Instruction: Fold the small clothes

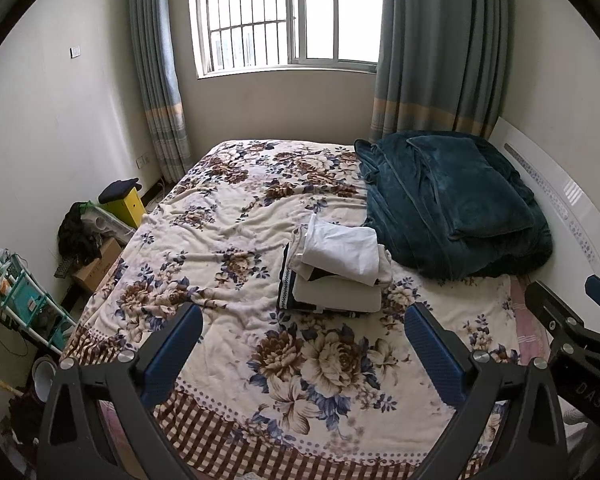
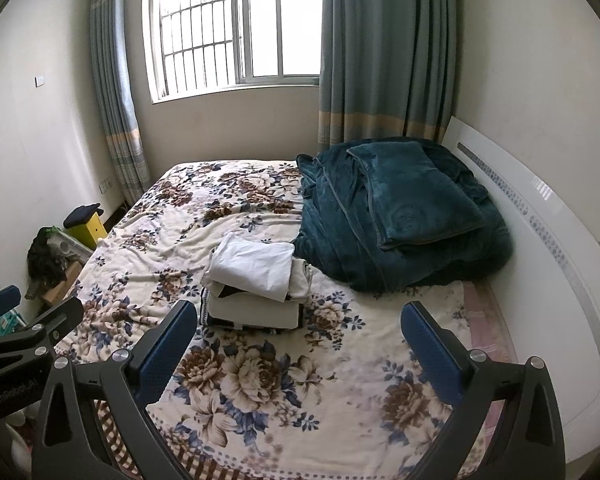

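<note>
A stack of folded small clothes [image 1: 334, 270] lies on the floral blanket [image 1: 236, 224] in the middle of the bed, white garment on top, cream and dark ones below. It also shows in the right wrist view [image 2: 254, 280]. My left gripper [image 1: 304, 316] is open and empty, held above the bed's near part, short of the stack. My right gripper [image 2: 300, 316] is open and empty, also short of the stack. The right gripper shows at the right edge of the left wrist view [image 1: 572, 320]; the left gripper shows at the left edge of the right wrist view [image 2: 24, 324].
A heaped dark teal blanket [image 1: 452, 204] lies at the bed's far right against the white headboard [image 1: 572, 216]. Left of the bed stand a yellow box [image 1: 126, 204], a cardboard box [image 1: 96, 268], dark clothes and a teal rack [image 1: 28, 300]. A window and curtains are behind.
</note>
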The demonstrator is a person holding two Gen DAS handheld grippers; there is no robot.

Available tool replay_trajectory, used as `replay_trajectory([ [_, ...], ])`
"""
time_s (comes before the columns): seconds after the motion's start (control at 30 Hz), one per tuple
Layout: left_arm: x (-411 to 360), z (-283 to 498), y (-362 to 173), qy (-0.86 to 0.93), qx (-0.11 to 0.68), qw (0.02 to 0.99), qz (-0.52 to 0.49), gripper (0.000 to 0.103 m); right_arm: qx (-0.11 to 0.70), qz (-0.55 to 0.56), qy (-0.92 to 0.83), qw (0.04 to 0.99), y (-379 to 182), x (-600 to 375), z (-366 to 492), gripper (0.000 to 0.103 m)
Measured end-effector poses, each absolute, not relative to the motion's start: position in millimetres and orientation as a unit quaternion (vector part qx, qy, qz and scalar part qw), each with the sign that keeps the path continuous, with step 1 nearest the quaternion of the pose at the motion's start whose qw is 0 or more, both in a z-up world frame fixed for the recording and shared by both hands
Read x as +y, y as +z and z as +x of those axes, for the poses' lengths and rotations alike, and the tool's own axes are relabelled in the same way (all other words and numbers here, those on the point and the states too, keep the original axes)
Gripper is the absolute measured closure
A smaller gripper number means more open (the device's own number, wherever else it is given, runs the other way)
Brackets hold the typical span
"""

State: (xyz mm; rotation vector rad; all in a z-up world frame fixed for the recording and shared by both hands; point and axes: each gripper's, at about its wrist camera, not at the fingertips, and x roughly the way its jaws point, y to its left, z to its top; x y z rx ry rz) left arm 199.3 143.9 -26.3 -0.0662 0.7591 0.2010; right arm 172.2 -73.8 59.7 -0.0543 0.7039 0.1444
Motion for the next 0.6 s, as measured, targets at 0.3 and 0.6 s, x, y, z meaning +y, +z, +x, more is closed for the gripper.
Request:
replay_trajectory([
  [0.3, 143.7, 200.9, -24.5, 0.103, 0.368, 0.923, -0.03, 0.0, 0.345, -0.028, 0.072, 0.935, 59.1, -71.2, 172.8, 0.0],
  [0.6, 144.2, 198.6, -24.5, 0.104, 0.37, 0.923, -0.032, 0.0, 0.345, -0.029, 0.073, 0.935, 58.6, -71.5, 172.1, 0.0],
])
